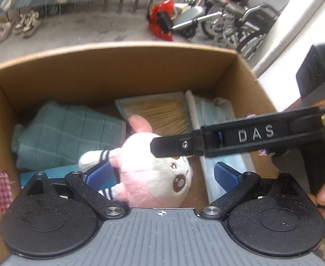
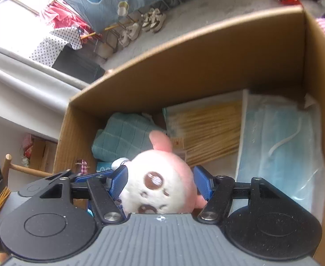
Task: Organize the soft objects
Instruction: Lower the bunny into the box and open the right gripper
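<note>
A pink and white plush toy hangs inside an open cardboard box. My right gripper is shut on the toy's head, a blue pad pressing on each side. In the left wrist view one of its black fingers crosses over the toy from the right. My left gripper stands open around the toy. Its left pad touches the toy's body near a striped leg, and its right pad is well apart from it.
The box holds a folded teal towel, a pack of bamboo sticks and packed blue face masks. Pink checked cloth lies at the box's left wall. Shoes and wheelchairs stand beyond.
</note>
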